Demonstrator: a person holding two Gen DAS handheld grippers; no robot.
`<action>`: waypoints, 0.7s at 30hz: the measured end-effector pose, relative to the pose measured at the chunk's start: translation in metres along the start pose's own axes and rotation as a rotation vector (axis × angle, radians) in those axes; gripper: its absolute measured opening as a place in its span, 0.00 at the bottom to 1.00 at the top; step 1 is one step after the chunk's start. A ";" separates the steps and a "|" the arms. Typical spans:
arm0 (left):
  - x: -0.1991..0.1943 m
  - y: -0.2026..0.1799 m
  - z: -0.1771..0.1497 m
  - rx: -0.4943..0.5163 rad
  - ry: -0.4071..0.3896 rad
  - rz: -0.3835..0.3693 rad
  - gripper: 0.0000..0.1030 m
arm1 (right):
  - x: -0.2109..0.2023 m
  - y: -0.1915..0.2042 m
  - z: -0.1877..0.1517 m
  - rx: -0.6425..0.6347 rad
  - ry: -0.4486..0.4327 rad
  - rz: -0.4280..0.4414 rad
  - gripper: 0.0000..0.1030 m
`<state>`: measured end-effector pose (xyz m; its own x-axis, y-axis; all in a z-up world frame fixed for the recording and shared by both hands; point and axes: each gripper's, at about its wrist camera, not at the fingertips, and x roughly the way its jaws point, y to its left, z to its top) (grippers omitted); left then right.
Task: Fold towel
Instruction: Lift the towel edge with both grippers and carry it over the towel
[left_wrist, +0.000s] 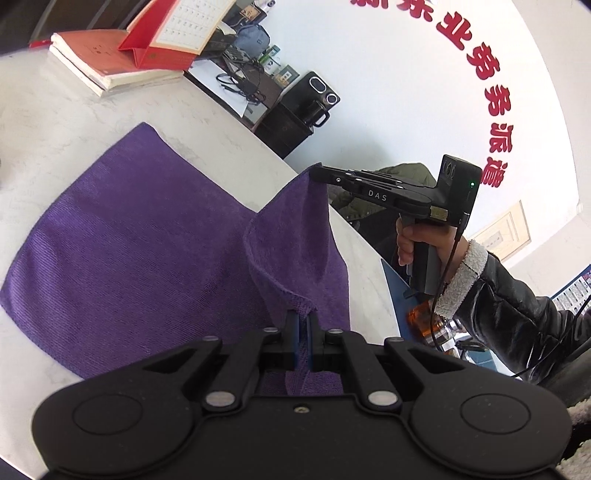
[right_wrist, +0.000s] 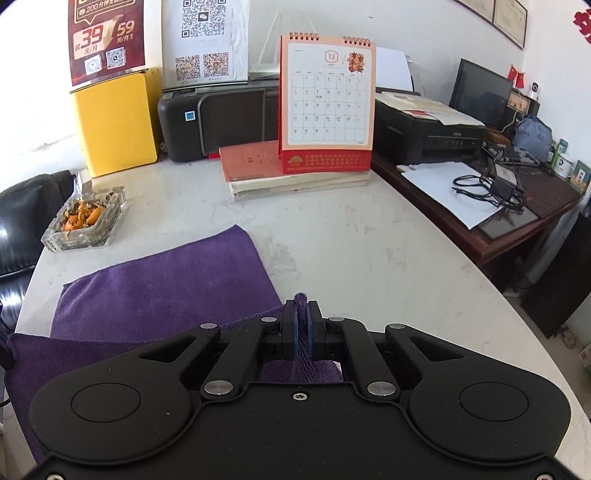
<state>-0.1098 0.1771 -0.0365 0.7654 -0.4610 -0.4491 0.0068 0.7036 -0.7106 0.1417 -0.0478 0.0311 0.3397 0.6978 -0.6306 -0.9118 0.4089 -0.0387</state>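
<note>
A purple towel (left_wrist: 122, 251) lies spread on the white marble table (left_wrist: 207, 122), with its near edge lifted off the surface. My left gripper (left_wrist: 303, 317) is shut on one near corner of the towel. In the left wrist view my right gripper (left_wrist: 317, 172), held in a hand, pinches the other lifted corner above the table's edge. The right wrist view shows that gripper (right_wrist: 302, 308) shut on a fold of purple cloth, while the rest of the towel (right_wrist: 159, 288) lies flat to the left on the table (right_wrist: 369, 251).
A glass ashtray (right_wrist: 84, 219) with orange scraps stands at the far left. A desk calendar (right_wrist: 327, 103) rests on stacked books (right_wrist: 291, 177) at the back. Printers, a yellow box and a cluttered wooden desk (right_wrist: 491, 206) lie beyond the table.
</note>
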 end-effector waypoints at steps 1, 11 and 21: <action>-0.003 0.000 0.000 -0.003 -0.010 0.000 0.03 | 0.000 0.002 0.004 -0.008 -0.005 0.002 0.04; -0.040 0.005 0.003 -0.024 -0.103 0.034 0.03 | 0.017 0.023 0.042 -0.072 -0.057 0.054 0.04; -0.070 0.008 0.003 -0.045 -0.165 0.087 0.03 | 0.033 0.040 0.073 -0.114 -0.103 0.107 0.04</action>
<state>-0.1615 0.2170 -0.0094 0.8568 -0.3023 -0.4177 -0.0896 0.7105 -0.6980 0.1334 0.0344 0.0658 0.2562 0.7927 -0.5532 -0.9621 0.2642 -0.0670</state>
